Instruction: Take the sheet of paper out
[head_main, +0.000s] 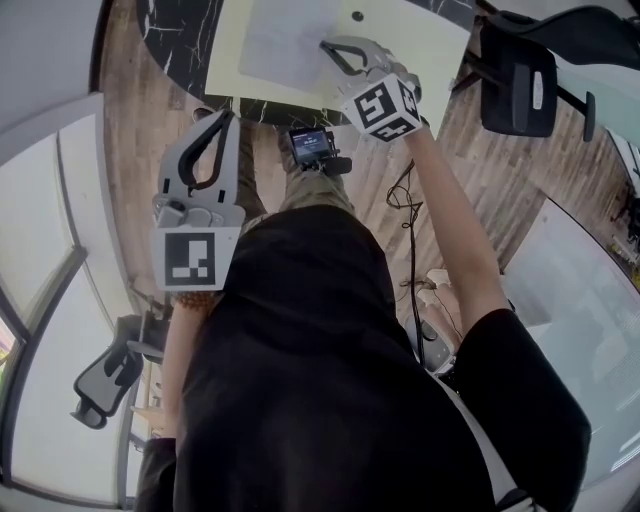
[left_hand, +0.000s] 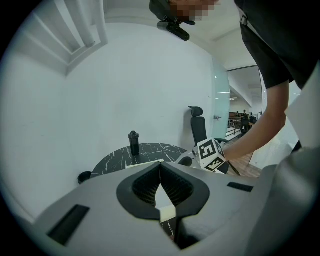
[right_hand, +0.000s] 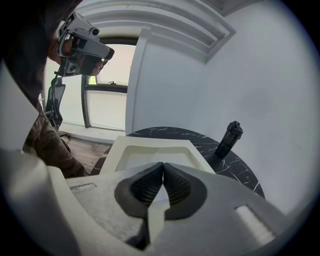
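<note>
A cream tray (head_main: 420, 45) lies on the round black marble table (head_main: 185, 40), and a white sheet of paper (head_main: 285, 45) rests flat inside it. My right gripper (head_main: 326, 46) hangs over the tray's right half at the paper's edge, its jaws shut with nothing between them. In the right gripper view the tray (right_hand: 152, 145) sits just beyond the shut tips (right_hand: 163, 165). My left gripper (head_main: 222, 116) is held short of the table's near edge, also shut and empty. From the left gripper view the tips (left_hand: 160, 165) meet, with the table (left_hand: 120, 157) ahead.
A black bottle (right_hand: 228, 138) stands on the table past the tray, and a small dark cup (left_hand: 85, 176) sits at the table's rim. A black office chair (head_main: 518, 75) is to the right, another chair (head_main: 100, 380) lower left. Cables (head_main: 404, 200) trail on the wooden floor.
</note>
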